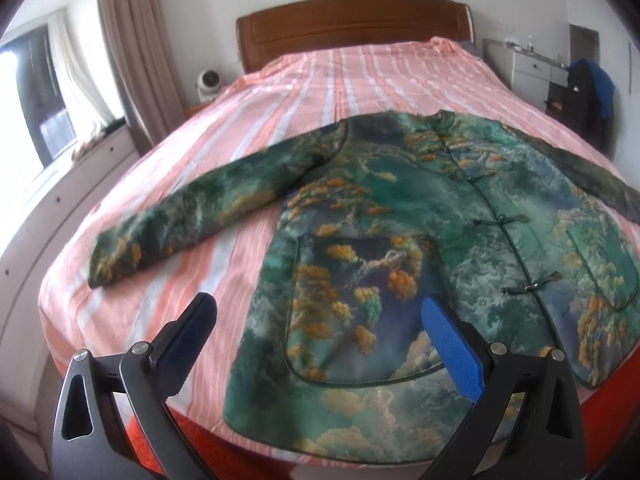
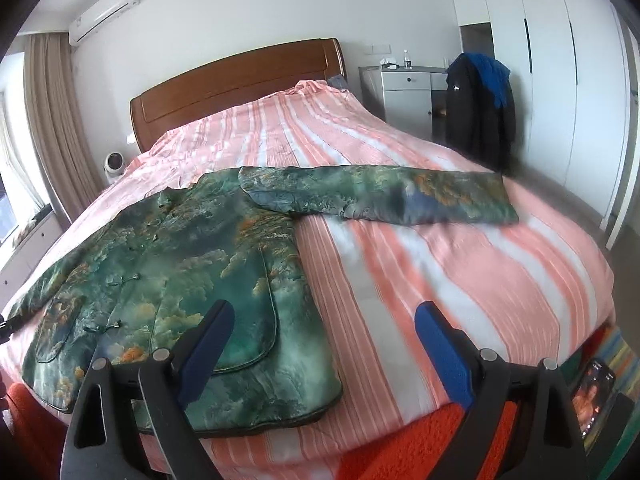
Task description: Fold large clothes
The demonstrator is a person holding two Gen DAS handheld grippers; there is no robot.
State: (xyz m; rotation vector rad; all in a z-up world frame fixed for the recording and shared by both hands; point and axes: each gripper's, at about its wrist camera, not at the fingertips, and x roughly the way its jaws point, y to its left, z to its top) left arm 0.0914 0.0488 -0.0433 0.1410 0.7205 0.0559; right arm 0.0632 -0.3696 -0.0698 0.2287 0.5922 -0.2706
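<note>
Green printed jacket (image 1: 400, 248) lies flat on the bed (image 1: 320, 76), collar toward twelve o'clock, sleeves spread sideways, below both empty, wide-open grippers' fingers (image 1: 452, 344) (image 2: 438, 354).

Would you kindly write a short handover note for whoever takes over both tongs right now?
Left tongs: open, empty, above the hem of the green landscape-print padded jacket.
Right tongs: open, empty, over the jacket's other hem corner.
The jacket lies flat, front up and buttoned, both sleeves spread out, on the pink-and-white striped bedspread.
Done: jacket laid out. Left: every fold, sleeves probably first.
</note>
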